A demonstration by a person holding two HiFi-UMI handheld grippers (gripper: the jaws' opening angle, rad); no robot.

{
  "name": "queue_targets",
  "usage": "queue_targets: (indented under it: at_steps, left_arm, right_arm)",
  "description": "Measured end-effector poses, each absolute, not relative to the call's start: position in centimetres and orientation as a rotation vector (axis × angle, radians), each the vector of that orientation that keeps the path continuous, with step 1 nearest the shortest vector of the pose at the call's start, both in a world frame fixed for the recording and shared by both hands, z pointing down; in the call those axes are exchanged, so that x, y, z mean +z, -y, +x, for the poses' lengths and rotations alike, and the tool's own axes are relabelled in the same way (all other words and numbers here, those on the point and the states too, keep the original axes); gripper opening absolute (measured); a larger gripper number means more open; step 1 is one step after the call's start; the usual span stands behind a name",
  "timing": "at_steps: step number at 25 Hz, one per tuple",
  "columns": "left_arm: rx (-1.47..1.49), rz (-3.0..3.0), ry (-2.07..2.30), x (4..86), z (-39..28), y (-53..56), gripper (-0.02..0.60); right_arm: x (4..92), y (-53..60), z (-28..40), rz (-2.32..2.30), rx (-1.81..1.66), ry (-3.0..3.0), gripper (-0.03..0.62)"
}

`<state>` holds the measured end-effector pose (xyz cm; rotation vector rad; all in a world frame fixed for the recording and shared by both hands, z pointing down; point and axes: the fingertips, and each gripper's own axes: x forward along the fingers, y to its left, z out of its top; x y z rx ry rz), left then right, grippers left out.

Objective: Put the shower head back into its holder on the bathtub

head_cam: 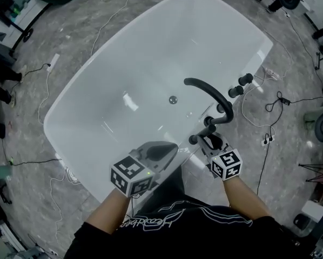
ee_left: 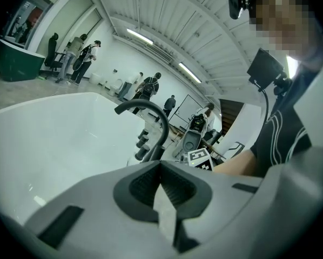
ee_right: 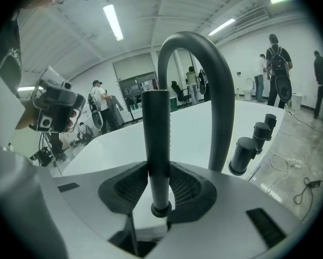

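bathtub [head_cam: 123, 63]: glossy, smooth | shower head [ee_right: 156, 139]: matt black | floor [head_cam: 86, 15]: mottled stone-look

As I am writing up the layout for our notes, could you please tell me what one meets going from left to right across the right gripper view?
left claw → shower head, clamped in the right claw → curved spout → three black knobs → black cable on the floor

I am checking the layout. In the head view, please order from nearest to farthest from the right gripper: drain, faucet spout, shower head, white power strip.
1. Shower head: between the right gripper fingers.
2. Faucet spout: just beyond the fingers.
3. Drain: bathtub bottom, further left.
4. White power strip: far left, outside the bathtub.
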<state>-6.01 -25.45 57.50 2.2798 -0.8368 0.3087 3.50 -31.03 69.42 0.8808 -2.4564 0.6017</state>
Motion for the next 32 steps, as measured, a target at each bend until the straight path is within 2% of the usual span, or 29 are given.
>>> queue_targets:
  at_steps: [17, 21, 27, 32]
  left_arm:
    - [0.339, 2.245, 0.831, 57.9, -4.3, 23.2, 0.006]
    - [0.331, 2.263, 0.843, 57.3, -4.3, 22.2, 0.006]
    - [0.303, 2.321, 0.854, 53.7, -3.3, 19.9, 0.006]
    - [0.263, 2.431, 0.851, 48.8, -0.9, 18.0, 0.006]
  right_arm:
    - [71.0, 26.8, 2.5, 0.622, 0.370, 2.390, 0.129]
    - [70.3, 27.0, 2.9, 0.666, 0.390, 2.380, 0.163]
    - [65.4, 25.8, 6.1, 0.747, 0.420, 2.381, 0.175]
    - [56.4, 22.7, 7.8, 0.694, 0.444, 2.510, 0.172]
